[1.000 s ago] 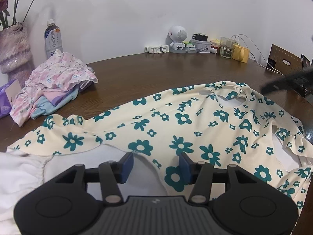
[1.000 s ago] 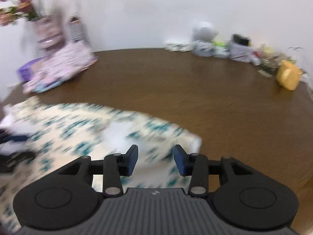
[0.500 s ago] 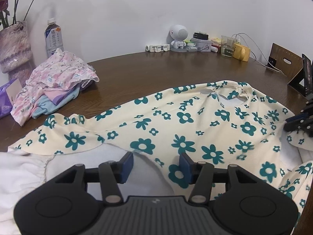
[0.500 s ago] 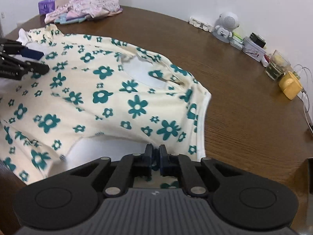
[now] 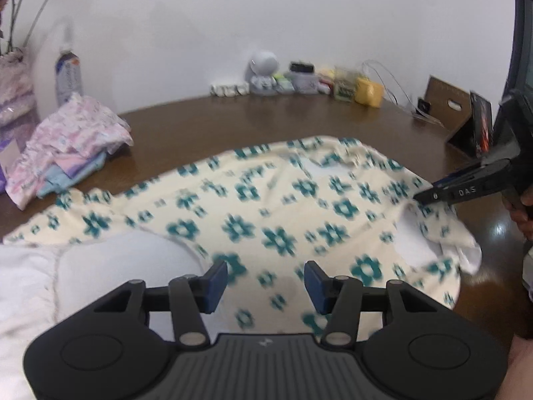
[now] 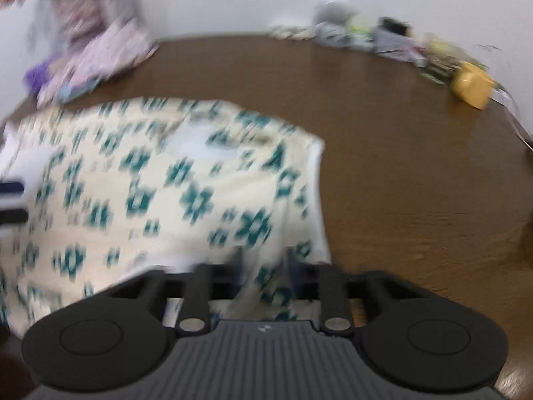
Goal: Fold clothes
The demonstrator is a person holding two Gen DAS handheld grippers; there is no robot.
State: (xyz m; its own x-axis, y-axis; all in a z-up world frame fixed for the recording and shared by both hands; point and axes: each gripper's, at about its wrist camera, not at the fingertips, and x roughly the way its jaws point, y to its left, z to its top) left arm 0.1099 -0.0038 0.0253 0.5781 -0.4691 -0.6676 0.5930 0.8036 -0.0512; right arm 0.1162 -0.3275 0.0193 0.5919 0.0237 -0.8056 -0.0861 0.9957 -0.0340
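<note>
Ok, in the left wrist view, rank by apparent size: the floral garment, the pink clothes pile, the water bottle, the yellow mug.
1. Floral garment, by far the largest.
2. Pink clothes pile.
3. Water bottle, blurred.
4. Yellow mug, smallest, though it sits farthest back, so its true size against the bottle is unsure.

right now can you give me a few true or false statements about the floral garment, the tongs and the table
1. The left tongs are open, fingers apart above the floral garment. True.
2. The garment lies on a glass table. False: the table is brown wood.
3. The right tongs meet the garment's right edge. True.
4. A pile of pink clothes sits on the garment. False: it lies apart, on the table at left.
5. The yellow mug stands by the wall. True.
</note>
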